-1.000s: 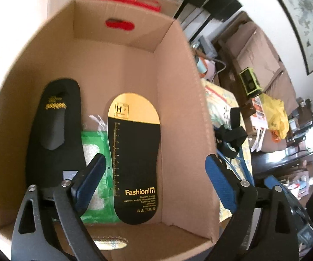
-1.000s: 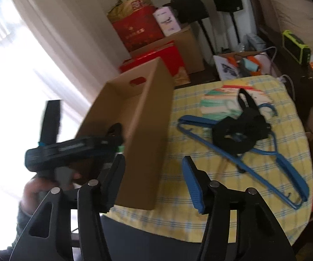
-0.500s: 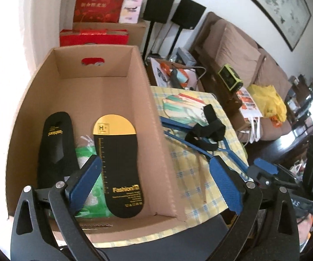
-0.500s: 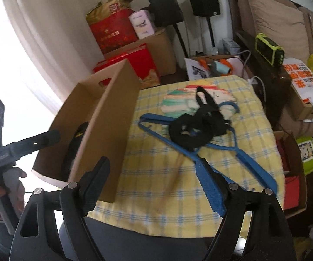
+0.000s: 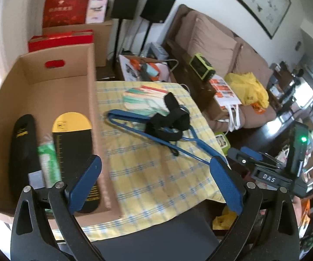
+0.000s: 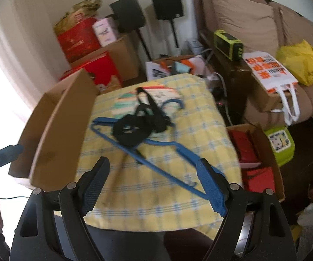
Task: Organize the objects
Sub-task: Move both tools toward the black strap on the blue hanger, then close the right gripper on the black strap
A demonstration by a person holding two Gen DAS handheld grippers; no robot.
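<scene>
Two grippers, both mine, hang over a small table draped in yellow checked cloth (image 6: 178, 130). My left gripper (image 5: 156, 182) and right gripper (image 6: 154, 184) are both spread wide and hold nothing. Left of the cloth stands an open brown cardboard box (image 5: 91, 82) with two black insoles (image 5: 73, 152), one gold-tipped, and a green packet (image 5: 47, 163) inside. On the cloth lie blue plastic hangers (image 6: 156, 154), a tangled black strap (image 6: 132, 130) draped across them. I judge the strap comes next: I should close on its bunched middle, lift it clear of the hangers, then lower it into the box.
</scene>
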